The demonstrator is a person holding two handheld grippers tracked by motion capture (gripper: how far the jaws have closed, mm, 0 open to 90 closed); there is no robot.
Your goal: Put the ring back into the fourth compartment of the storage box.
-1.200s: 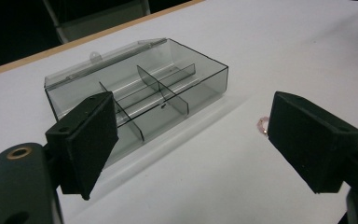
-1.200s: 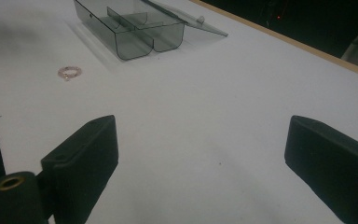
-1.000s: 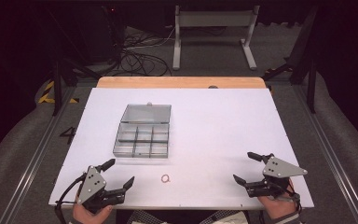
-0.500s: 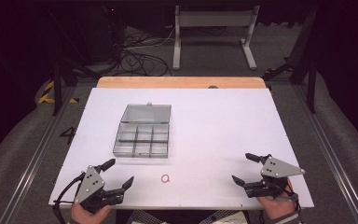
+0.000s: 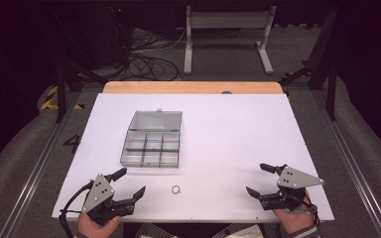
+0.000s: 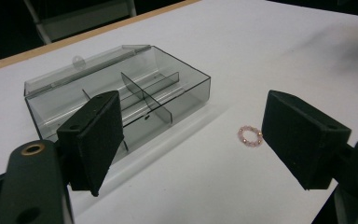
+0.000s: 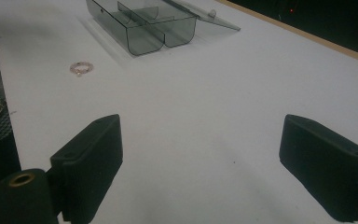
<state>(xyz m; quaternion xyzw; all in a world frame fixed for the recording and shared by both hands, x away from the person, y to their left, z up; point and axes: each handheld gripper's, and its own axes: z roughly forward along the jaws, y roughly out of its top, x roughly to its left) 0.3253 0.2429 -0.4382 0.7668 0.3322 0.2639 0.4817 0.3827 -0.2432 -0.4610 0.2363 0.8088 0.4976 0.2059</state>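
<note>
1. High view: the white tabletop (image 5: pixel 238 139) carries a clear compartment box (image 5: pixel 151 146) left of centre, its lid (image 5: pixel 157 120) folded open and lying flat on the far side. A small pink bead ring (image 5: pixel 176 189) lies on the bare surface nearer the person than the box, apart from it. The left hand-held gripper (image 5: pixel 127 185) sits at the near left corner, the right hand-held gripper (image 5: pixel 262 179) at the near right; the ring lies between them, closer to the left one. Both point inward with jaws spread and nothing between them.

2. Left gripper view: the left hand-held gripper (image 6: pixel 193 140) is released; its jaws have just been closing a little, yet stand wide with only bare tabletop (image 6: pixel 182 186) between them. The bead ring (image 6: pixel 249 136) lies ahead, just beside the right-hand jaw in this view, untouched. The box (image 6: pixel 135 100) stands beyond the other jaw, dividers visible.

3. Right gripper view: the right hand-held gripper (image 7: pixel 200 154) is released, holding nothing. The bead ring (image 7: pixel 81 68) lies well ahead on the left, the box (image 7: pixel 142 23) farther off.
</note>
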